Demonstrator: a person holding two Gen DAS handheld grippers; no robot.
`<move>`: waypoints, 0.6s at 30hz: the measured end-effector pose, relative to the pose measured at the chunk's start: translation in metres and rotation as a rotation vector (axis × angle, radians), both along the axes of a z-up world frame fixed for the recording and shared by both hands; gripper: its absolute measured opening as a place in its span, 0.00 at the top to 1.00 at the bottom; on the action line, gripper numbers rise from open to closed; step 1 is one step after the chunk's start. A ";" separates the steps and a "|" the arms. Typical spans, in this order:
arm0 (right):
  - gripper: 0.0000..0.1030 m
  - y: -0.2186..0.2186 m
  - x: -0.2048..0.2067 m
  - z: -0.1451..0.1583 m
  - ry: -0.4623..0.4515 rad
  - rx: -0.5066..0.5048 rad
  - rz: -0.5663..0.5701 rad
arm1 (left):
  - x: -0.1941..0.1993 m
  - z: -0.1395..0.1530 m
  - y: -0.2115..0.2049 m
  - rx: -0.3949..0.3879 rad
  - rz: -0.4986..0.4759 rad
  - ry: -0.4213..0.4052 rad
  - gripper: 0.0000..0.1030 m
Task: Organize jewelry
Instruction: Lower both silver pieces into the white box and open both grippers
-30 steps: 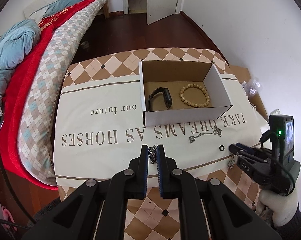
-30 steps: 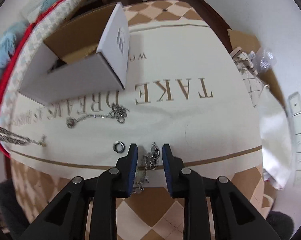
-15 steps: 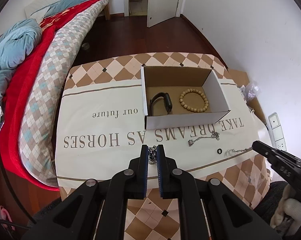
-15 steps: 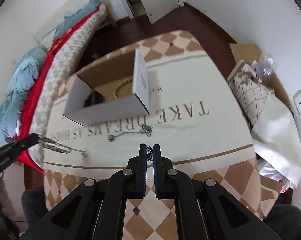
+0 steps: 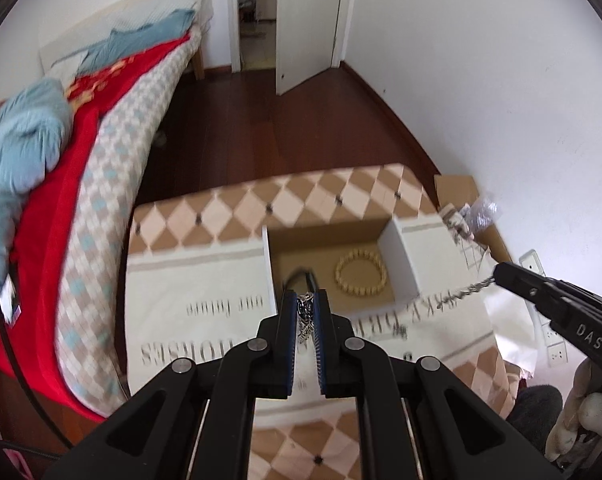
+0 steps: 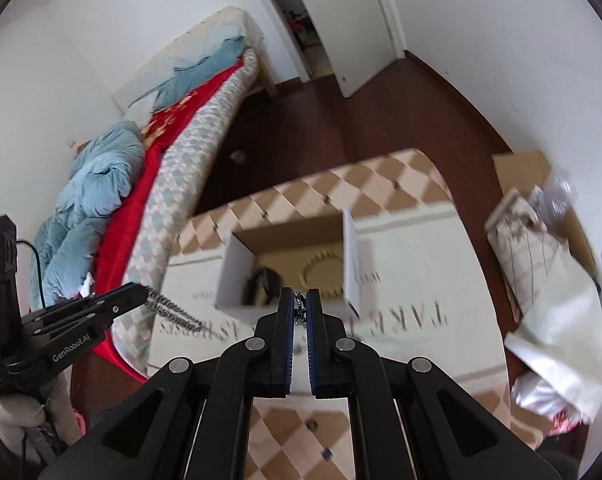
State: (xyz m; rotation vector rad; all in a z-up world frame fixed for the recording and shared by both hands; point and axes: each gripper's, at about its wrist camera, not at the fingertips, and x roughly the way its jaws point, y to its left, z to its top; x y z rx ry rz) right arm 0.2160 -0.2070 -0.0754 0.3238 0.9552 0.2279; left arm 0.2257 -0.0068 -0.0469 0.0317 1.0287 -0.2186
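My left gripper [image 5: 305, 300] is shut on a silver chain [image 5: 305, 322] that hangs between its pads, raised above the table. My right gripper [image 6: 299, 300] is shut on a second silver chain [image 6: 299, 312]. Each gripper shows in the other view: the right gripper [image 5: 501, 276] trails its chain [image 5: 471, 290] at the right, and the left gripper [image 6: 139, 290] trails its chain [image 6: 181, 312] at the left. Ahead of both stands an open white cardboard box [image 5: 405, 264] holding a wooden bead bracelet [image 5: 361, 276] and a black band [image 5: 301, 274].
The table carries a cream cloth with printed words [image 5: 205, 308] over a brown diamond-pattern cover. A bed with red and blue bedding [image 5: 61, 184] runs along the left. Cardboard and bags [image 6: 541, 240] lie at the right by the wall. A gloved hand [image 5: 581, 412] holds the right gripper.
The right gripper closed on the chain lying at the table's front edge and lifted it. Both grippers have risen with their chains, so the table and box look farther away.
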 end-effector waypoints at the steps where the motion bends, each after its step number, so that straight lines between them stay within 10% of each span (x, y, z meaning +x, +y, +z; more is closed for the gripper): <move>1: 0.95 0.003 0.009 0.002 0.000 -0.003 0.012 | 0.008 0.003 -0.001 0.010 -0.005 -0.006 0.95; 18: 0.94 0.040 0.140 -0.079 0.188 -0.086 0.103 | 0.137 -0.085 -0.009 0.029 -0.074 0.202 0.93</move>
